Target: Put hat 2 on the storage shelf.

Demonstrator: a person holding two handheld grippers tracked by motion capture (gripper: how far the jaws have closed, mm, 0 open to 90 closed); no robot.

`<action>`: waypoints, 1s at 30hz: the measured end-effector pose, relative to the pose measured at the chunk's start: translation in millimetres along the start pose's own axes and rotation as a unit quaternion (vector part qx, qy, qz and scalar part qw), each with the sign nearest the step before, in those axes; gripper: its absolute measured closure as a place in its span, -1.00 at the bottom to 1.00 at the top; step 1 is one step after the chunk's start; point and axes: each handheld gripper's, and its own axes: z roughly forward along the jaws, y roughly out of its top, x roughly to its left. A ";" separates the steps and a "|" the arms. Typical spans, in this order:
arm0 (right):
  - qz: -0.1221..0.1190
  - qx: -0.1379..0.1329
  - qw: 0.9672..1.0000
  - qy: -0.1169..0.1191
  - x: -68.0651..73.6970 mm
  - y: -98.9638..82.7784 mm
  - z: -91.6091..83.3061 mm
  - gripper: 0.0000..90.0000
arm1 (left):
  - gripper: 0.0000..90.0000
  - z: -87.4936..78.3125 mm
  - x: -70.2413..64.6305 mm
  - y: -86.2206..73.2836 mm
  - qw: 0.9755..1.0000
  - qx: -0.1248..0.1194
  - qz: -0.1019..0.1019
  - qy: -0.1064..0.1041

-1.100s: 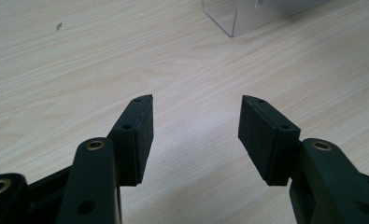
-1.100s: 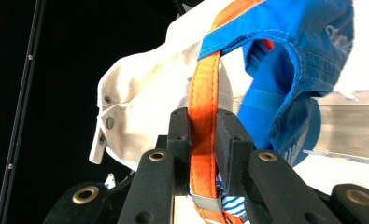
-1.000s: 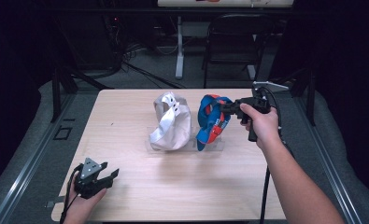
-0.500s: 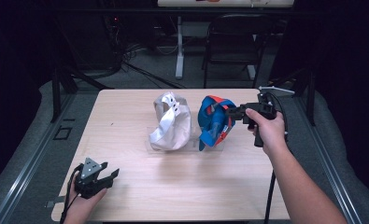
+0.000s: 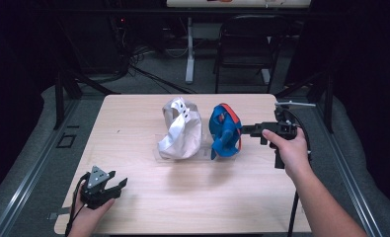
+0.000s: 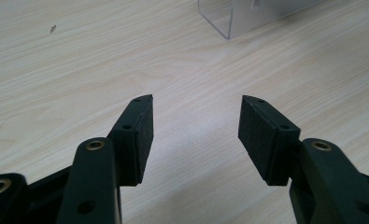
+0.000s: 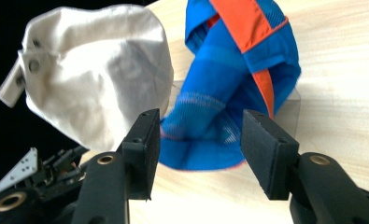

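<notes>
The right tool (image 5: 246, 131) has just been opening – its jaws now stand apart, off the blue cap (image 5: 225, 131), which rests beside the white cap (image 5: 180, 129) mid-worktop (image 5: 133, 113). Placement looks done. The left tool (image 5: 114, 186) is also apart.

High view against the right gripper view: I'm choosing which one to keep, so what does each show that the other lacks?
High view alone: the chair behind the table, the person's right hand, and how far the right gripper sits from the blue cap. Right gripper view alone: the blue cap's mesh weave and the open pads, which have just been opening, nothing pressed between them. Both: white cap, blue cap, clear stand, left gripper, wooden table.
</notes>
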 end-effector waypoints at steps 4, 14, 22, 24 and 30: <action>-0.019 0.002 1.000 -0.005 -3.5 -14.5 1.4 0.03 | 0.02 0.6 -0.2 0.4 1.000 0.003 0.001 -0.001; -0.062 -0.002 0.998 -0.007 -16.6 -60.5 4.5 0.00 | 0.02 1.4 0.0 0.0 1.000 0.004 0.001 -0.003; -0.070 -0.016 0.997 -0.016 -33.4 -100.6 9.0 -0.01 | 0.02 2.2 -0.9 -0.1 1.000 0.008 0.001 -0.004; -0.066 -0.025 0.997 -0.016 -38.2 -111.5 11.9 -0.01 | 0.02 3.0 -1.3 -0.6 1.000 0.004 0.000 -0.003; -0.073 -0.035 0.996 -0.035 -52.5 -137.3 19.7 -0.01 | 0.02 4.6 -4.3 -0.6 1.000 0.004 0.003 -0.008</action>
